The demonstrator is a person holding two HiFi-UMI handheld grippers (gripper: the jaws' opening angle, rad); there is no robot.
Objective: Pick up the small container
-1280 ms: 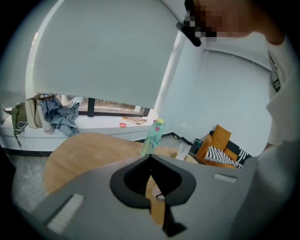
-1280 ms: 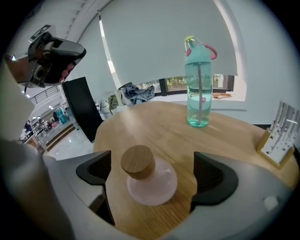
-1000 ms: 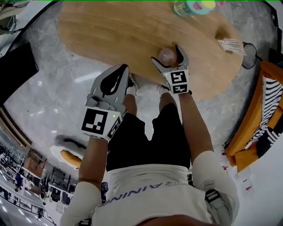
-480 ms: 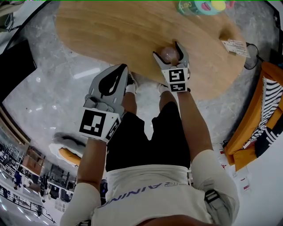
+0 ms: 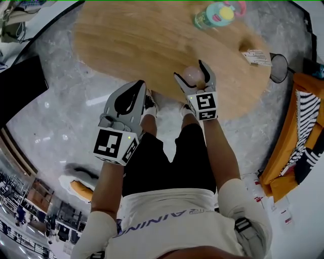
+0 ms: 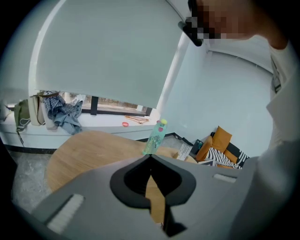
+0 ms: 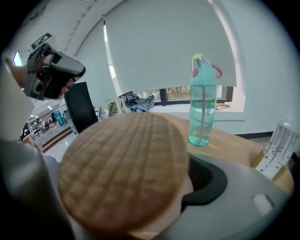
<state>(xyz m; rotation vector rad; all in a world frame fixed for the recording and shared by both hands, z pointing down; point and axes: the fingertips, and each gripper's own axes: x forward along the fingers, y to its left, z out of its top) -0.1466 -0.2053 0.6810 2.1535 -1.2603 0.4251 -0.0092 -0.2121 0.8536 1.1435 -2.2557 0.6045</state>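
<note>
The small container point(image 5: 192, 76) is a pale round pot with a woven wooden lid point(image 7: 123, 173). It sits between the jaws of my right gripper point(image 5: 192, 72), which is shut on its sides over the near edge of the oval wooden table point(image 5: 136, 40). The lid fills most of the right gripper view and hides the pot's base, so whether it touches the table is unclear. My left gripper point(image 5: 140, 85) hangs off the table's near edge above the floor. Its jaws meet at the tips point(image 6: 150, 157) with nothing between them.
A teal water bottle point(image 5: 215, 14) point(image 7: 202, 108) stands at the far side of the table. A card stand point(image 5: 255, 56) point(image 7: 276, 150) sits near the table's right edge. An orange seat with a striped cushion point(image 5: 298, 131) is to the right, and a black screen point(image 5: 17, 86) to the left.
The right jaws have closed in around the small container and now press on it. The left gripper has barely moved.
</note>
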